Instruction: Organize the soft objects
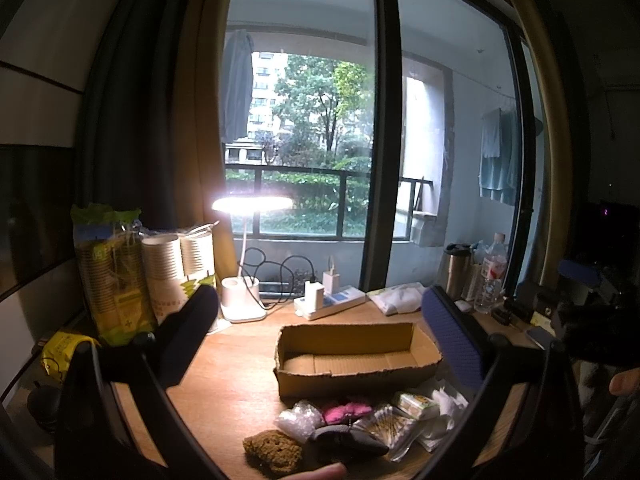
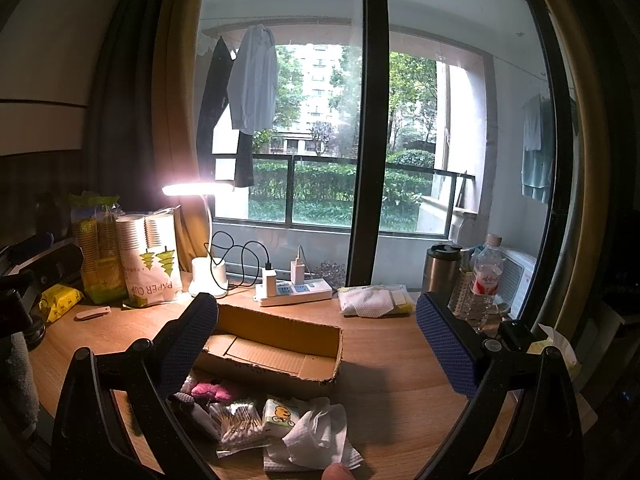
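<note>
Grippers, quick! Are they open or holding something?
Left gripper: open, holding nothing, above the cardboard box.
Right gripper: open, holding nothing.

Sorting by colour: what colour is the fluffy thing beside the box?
Bright pink fluffy thing; left wrist view.

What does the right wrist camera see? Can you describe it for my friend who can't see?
An empty brown cardboard box sits on a wooden desk between the open right gripper fingers, with crumpled white tissue nearer the camera.
</note>
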Available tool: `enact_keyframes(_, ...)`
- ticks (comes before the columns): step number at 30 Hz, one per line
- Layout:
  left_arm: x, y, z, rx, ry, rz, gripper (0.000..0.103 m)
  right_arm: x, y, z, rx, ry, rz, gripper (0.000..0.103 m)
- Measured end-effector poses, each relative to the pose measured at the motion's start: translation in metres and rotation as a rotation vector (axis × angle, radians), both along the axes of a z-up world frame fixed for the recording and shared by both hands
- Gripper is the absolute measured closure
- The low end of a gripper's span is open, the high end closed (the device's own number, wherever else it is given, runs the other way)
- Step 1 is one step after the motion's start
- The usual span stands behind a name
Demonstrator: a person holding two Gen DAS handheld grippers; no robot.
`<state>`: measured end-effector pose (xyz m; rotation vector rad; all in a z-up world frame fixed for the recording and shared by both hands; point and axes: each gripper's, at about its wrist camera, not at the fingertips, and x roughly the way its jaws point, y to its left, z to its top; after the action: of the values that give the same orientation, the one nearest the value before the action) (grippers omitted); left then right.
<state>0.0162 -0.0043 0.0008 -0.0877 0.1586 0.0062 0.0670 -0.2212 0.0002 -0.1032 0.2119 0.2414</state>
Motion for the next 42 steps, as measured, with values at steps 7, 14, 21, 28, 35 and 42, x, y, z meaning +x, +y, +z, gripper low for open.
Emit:
enact_keyframes(7, 0.000, 0.003, 0.001, -0.003, -0.005, -0.001, 0.001, 0.000, 0.000, 0.000, -0.001, 0.000, 0.001, 0.002)
enact_keyframes(14, 0.001, 0.004, 0.001, -0.004, -0.003, -0.004, 0.001, 0.000, 0.001, -0.001, -0.001, 0.001, 0.002, 0.002)
enact_keyframes(21, 0.008, 0.004, -0.003, -0.004, 0.019, -0.009, 0.001, 0.006, 0.004, -0.004, 0.000, 0.017, 0.003, 0.002)
enact_keyframes(28, 0.028, 0.005, -0.034, -0.003, 0.127, -0.006, 0.001, 0.015, 0.001, -0.019, -0.003, 0.060, 0.004, 0.002)
enact_keyframes(35, 0.043, -0.001, -0.071, 0.017, 0.237, -0.015, 0.001, 0.025, -0.009, -0.048, 0.001, 0.135, -0.008, 0.002)
enact_keyframes(42, 0.051, 0.000, -0.113, 0.025, 0.365, -0.002, 0.001, 0.035, -0.015, -0.083, -0.008, 0.227, -0.006, 0.002)
